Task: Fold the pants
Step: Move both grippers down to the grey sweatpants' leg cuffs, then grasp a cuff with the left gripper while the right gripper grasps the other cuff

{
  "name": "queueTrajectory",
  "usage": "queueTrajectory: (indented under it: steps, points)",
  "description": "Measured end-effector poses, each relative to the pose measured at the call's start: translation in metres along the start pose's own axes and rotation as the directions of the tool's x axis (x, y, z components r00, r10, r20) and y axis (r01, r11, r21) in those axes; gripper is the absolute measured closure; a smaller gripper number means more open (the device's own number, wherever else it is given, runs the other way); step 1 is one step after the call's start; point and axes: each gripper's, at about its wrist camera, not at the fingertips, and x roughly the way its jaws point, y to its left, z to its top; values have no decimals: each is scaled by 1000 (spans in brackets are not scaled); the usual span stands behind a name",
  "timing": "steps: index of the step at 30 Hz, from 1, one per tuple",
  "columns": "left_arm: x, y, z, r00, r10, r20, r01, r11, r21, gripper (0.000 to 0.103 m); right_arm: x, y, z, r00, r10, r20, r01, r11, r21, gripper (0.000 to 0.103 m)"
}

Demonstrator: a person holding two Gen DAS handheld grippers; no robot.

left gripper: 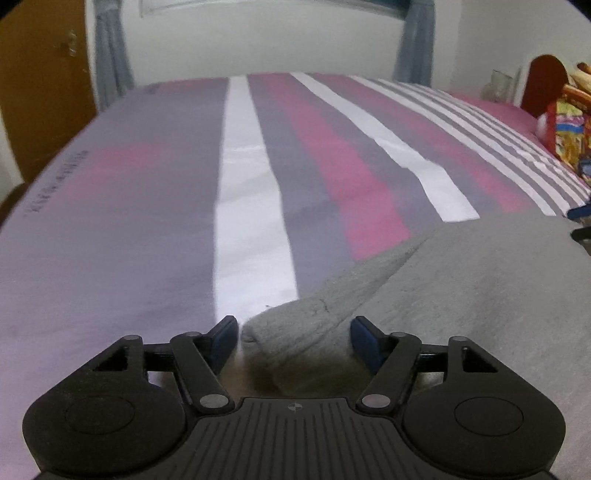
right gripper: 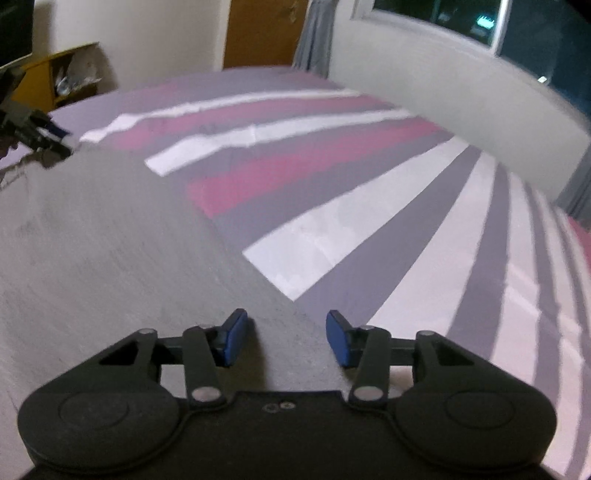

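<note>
Grey pants (left gripper: 461, 288) lie spread on the striped bed sheet (left gripper: 147, 221). In the left wrist view a rounded corner of the pants sits between the blue pads of my left gripper (left gripper: 294, 332), and a gap shows on each side, so the jaws stand open. In the right wrist view the pants (right gripper: 92, 229) fill the left half. Their edge runs between the pads of my right gripper (right gripper: 287, 334), which is also open and not pressing the cloth. The left gripper (right gripper: 55, 142) shows at the far left edge of the pants.
The pink, grey and white sheet (right gripper: 406, 240) covers the whole bed. A brown door (left gripper: 40, 92) and grey curtains (left gripper: 110, 55) stand behind it. Colourful items (left gripper: 565, 122) sit at the right, a window (right gripper: 498, 26) on the far wall, and a yellow shelf (right gripper: 62, 81) at the left.
</note>
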Motion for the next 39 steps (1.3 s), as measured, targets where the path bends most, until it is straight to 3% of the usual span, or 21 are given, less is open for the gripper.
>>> queueTrajectory:
  steps: [5, 6, 7, 8, 10, 13, 19, 24, 27, 30, 33, 36, 37, 39]
  points:
    - [19, 7, 0, 999, -45, -16, 44, 998, -45, 27, 16, -22, -3, 996, 81, -29, -78, 995, 68, 50]
    - [20, 7, 0, 999, -50, -19, 49, 997, -52, 40, 17, -24, -3, 995, 91, -29, -89, 993, 83, 51]
    - [19, 7, 0, 998, -64, -17, 63, 997, -51, 53, 17, -23, -3, 994, 103, -31, -101, 992, 79, 62]
    - [17, 5, 1, 997, -79, -15, 78, 995, -64, 80, 17, -20, -3, 994, 101, -33, -99, 993, 66, 82]
    - [15, -2, 4, 999, -47, -21, 46, 998, -40, 82, 15, -14, -2, 997, 71, -41, -70, 997, 38, 93]
    - [-5, -15, 8, 1000, 8, 23, -8, 1000, -6, 83, -1, 0, 3, 1000, -9, -13, 9, 1000, -6, 98]
    - [-100, -18, 3, 978, -33, 208, 33, 999, 3, 83, -109, 38, 8, 981, -92, 169, 105, 992, -70, 98]
    - [-184, -26, -30, 955, -77, 285, 78, 997, 10, 83, -204, 96, -26, 959, -93, 266, 130, 984, -125, 98]
    - [-226, -33, -68, 949, -80, 306, 84, 996, -2, 84, -244, 136, -58, 948, -90, 305, 131, 984, -118, 98]
    - [-246, -42, -113, 955, -60, 291, 70, 997, -26, 84, -259, 170, -90, 951, -83, 299, 107, 992, -63, 97]
    - [-236, -53, -154, 978, -51, 203, 64, 996, -62, 83, -241, 190, -120, 968, -96, 234, 88, 995, 45, 96]
    - [-224, -67, -187, 994, 1, 108, 9, 995, -96, 80, -207, 197, -148, 987, -123, 101, 106, 981, 160, 87]
    - [-226, -69, -194, 994, 22, 107, -10, 994, -110, 77, -204, 200, -150, 985, -153, 85, 136, 975, 178, 85]
    - [-241, -67, -209, 992, 40, 121, -19, 985, -173, 66, -220, 205, -153, 971, -216, 107, 184, 951, 248, 69]
